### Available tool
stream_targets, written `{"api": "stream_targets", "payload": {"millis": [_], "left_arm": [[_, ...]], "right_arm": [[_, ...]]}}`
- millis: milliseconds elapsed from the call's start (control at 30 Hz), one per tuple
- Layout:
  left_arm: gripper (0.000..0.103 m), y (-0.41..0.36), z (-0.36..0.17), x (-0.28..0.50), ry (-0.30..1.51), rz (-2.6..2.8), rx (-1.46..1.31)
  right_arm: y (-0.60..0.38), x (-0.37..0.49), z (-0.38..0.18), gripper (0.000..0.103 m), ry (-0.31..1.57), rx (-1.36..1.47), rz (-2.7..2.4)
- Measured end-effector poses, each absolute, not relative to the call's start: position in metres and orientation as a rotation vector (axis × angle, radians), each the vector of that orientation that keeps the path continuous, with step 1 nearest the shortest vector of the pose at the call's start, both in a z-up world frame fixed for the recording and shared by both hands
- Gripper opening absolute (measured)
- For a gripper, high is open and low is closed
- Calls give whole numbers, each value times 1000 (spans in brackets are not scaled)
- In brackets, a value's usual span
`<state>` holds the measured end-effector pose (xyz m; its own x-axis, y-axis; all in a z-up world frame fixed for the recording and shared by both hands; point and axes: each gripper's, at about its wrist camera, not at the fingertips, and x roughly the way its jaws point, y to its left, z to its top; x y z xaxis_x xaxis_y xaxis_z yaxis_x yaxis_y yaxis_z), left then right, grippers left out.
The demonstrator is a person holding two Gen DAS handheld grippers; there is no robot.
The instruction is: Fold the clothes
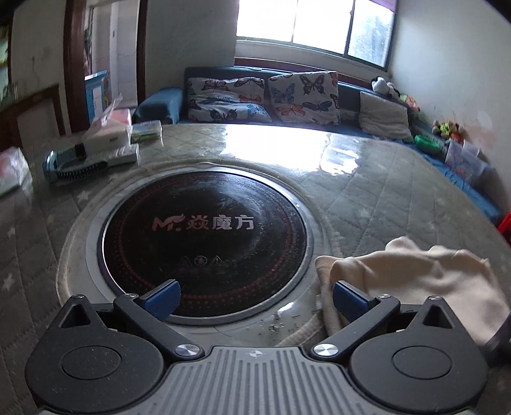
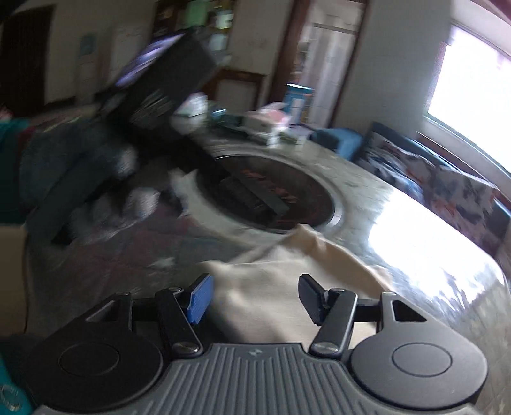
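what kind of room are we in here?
Probably a home living room: a blue sofa with butterfly-print cushions under a window, and a round table with a built-in black cooktop.

garment (image 1: 415, 281): cream
cooktop (image 1: 204, 236): black, red dotted rings
cushions (image 1: 265, 95): butterfly print
surface (image 1: 367, 198): grey quilted
tool pads (image 1: 163, 298): blue

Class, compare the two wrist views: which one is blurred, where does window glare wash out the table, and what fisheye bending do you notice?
Left wrist view: mostly sharp; window blown out white, its glare on the table beyond the hotplate; walls bow at the edges. Right wrist view: motion-smeared throughout, the cream cloth soft-edged, a white glare patch on the table's right side.
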<state>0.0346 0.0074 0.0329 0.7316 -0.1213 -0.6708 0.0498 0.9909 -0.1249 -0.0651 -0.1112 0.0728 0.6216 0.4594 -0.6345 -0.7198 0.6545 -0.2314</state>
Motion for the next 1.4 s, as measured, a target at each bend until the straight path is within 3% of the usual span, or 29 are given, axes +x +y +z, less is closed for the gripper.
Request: {"api": "stream_targets", "payload": {"millis": [100, 200, 267, 333, 433, 900, 1100, 1167, 1267, 1333, 1400], "left_arm": [[103, 9, 36, 30, 755, -110, -149], [103, 11, 38, 27, 779, -142, -218], [103, 14, 36, 26, 805, -168, -284], [103, 18, 35, 27, 836, -190, -363], [103, 21, 33, 28, 873, -230, -468], [102, 19, 14, 42, 985, -307, -798], [71, 12, 5, 47, 1000, -332, -860], [42, 14, 1, 46, 1005, -320, -871], [21, 16, -4, 44, 1007, -303, -863], [19, 17, -4, 43, 1001, -298, -845], [19, 19, -5, 42, 1001, -303, -844]], "right_arm": [[-96, -70, 64, 59, 559, -575, 740], [-84, -75, 51, 49, 554, -636, 722], [-83, -72, 51, 41, 565, -611, 717], [-86, -68, 53, 25, 576, -577, 702], [-97, -61, 60, 14, 604, -478, 695], [-150, -48, 91, 9, 604, -158, 722], [-164, -56, 93, 9, 594, -137, 747], [-166, -58, 92, 9, 595, -134, 752], [-171, -62, 89, 11, 598, -125, 753], [-175, -64, 88, 18, 599, -109, 748], [-185, -65, 90, 19, 595, -86, 722]]}}
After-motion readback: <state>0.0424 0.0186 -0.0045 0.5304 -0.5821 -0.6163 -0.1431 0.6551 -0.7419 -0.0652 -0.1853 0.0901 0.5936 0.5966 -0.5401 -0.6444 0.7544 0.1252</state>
